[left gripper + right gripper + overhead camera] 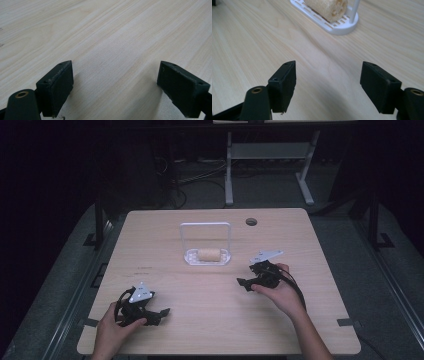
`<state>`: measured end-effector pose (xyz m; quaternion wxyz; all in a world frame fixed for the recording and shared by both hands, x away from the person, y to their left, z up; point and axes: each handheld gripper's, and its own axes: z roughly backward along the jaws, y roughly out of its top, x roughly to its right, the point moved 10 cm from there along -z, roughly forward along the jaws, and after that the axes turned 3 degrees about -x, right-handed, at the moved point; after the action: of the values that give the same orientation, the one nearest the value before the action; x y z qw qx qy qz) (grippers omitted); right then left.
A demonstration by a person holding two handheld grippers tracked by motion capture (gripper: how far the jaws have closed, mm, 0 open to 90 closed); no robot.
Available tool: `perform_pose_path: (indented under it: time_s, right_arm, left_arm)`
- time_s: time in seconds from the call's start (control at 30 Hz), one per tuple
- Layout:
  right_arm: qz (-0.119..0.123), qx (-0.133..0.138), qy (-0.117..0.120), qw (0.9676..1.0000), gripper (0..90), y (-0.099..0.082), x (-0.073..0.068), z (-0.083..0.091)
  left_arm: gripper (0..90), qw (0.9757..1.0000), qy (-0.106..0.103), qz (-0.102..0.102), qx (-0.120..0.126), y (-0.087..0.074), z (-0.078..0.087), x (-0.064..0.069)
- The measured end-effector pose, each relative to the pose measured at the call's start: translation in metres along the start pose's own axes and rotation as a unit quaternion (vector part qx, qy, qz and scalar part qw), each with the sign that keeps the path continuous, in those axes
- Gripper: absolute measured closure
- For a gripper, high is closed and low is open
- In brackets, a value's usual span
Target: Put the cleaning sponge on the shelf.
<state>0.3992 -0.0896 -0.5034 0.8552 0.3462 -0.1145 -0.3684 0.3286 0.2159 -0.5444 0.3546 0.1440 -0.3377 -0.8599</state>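
Note:
A tan, bread-like roll (pixel 209 254) lies in a small white slatted tray (pixel 192 260) with a tall wire handle, at the middle of the wooden table. My right gripper (pixel 247 276) is held to the right of the tray, its jaws pointing left toward it. In the right gripper view the right gripper (pixel 328 82) stands open over bare wood, with the roll (pixel 327 7) and the tray (pixel 337 27) a short way ahead. Near the front left edge my left gripper (pixel 161 314) rests low over the table. Its own view shows the left gripper (pixel 115 85) open with nothing between its pads.
A round cable hole (pixel 251 222) sits at the table's (pixel 210 330) back right. Behind the table a white metal stand (pixel 265 155) and cables lie on the dark floor. Bare wood spreads between the two grippers.

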Motion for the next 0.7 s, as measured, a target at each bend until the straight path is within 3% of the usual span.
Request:
perform_pose_path:
  time_s: [0.37, 0.7]
  right_arm:
    - [-0.012, 0.008, -0.005, 0.9999, 23.9, -0.033, -0.002, 0.014]
    - [-0.024, -0.001, -0.016, 0.9996, 18.6, -0.061, -0.003, 0.021]
  left_arm:
    - [13.1, 1.0000, 0.000, 0.000, 0.000, 0.000, 0.000, 0.000]
    - [13.1, 1.0000, 0.000, 0.000, 0.000, 0.000, 0.000, 0.000]
